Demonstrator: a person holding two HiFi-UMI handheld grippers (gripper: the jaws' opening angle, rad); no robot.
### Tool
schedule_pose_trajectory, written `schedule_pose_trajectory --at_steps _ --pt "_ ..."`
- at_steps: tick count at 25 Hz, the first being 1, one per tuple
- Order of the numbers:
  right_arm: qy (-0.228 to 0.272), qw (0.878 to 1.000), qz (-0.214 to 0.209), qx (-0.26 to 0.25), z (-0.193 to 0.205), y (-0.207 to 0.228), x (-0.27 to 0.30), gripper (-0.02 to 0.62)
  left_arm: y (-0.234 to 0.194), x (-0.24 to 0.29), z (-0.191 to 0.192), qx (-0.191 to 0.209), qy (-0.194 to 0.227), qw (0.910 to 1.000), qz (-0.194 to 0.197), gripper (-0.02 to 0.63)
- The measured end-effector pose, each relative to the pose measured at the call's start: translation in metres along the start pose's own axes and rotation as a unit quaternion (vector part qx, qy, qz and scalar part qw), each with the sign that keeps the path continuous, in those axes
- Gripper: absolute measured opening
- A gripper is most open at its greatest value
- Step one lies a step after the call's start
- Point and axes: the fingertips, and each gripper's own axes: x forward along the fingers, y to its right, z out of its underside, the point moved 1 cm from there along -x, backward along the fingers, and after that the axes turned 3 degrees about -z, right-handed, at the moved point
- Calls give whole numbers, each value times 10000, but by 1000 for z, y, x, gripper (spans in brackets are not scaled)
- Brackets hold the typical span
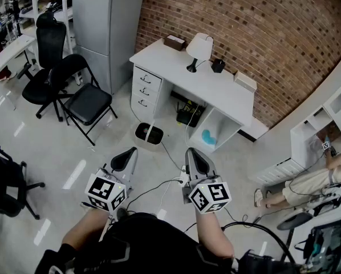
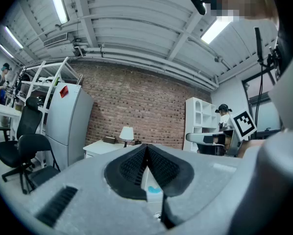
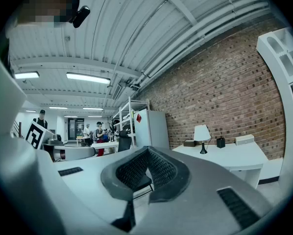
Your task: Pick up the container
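Left hand-held gripper (image 1: 126, 156) and right hand-held gripper (image 1: 194, 156) both have their jaws closed tip to tip with nothing between them, held side by side over the floor (image 1: 73, 147) and well apart from the white desk (image 1: 176, 67). The container (image 1: 218, 65) is small, black and boxy, and stands upright on the desk near the brick wall (image 1: 244, 21). It sits just beside the white lamp (image 1: 199, 49), between the lamp and a white box (image 1: 245, 81), untouched.
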Motion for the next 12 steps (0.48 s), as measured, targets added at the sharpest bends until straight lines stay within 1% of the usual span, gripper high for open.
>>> schedule_pose_trajectory --at_steps 12 --pt "92 9999 -111 -33 -1 -8 12 6 -16 -7 2 -128 19 9999 -89 8"
